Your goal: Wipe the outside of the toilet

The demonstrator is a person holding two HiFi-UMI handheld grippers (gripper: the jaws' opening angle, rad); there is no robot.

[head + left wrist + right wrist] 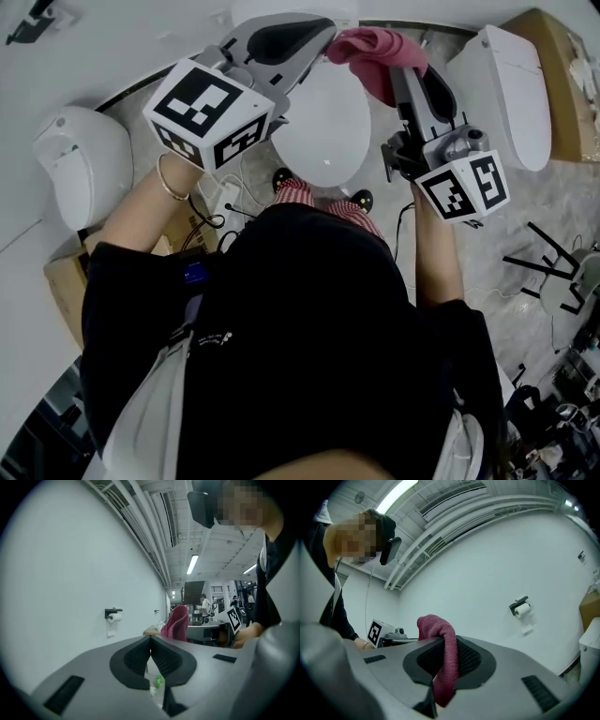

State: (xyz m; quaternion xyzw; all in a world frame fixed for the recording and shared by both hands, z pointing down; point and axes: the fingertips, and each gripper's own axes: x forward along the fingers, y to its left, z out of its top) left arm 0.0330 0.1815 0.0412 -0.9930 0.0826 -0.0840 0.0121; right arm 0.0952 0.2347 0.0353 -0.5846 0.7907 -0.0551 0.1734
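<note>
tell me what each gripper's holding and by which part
The right gripper pinches the red cloth across a fold, a bunch standing above the jaws and a tail hanging below. The left gripper is shut on nothing.

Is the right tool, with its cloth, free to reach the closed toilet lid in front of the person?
Probably yes. The right tool is shut on the red cloth close by the toilet lid, and nothing shows between them in the head view.
</note>
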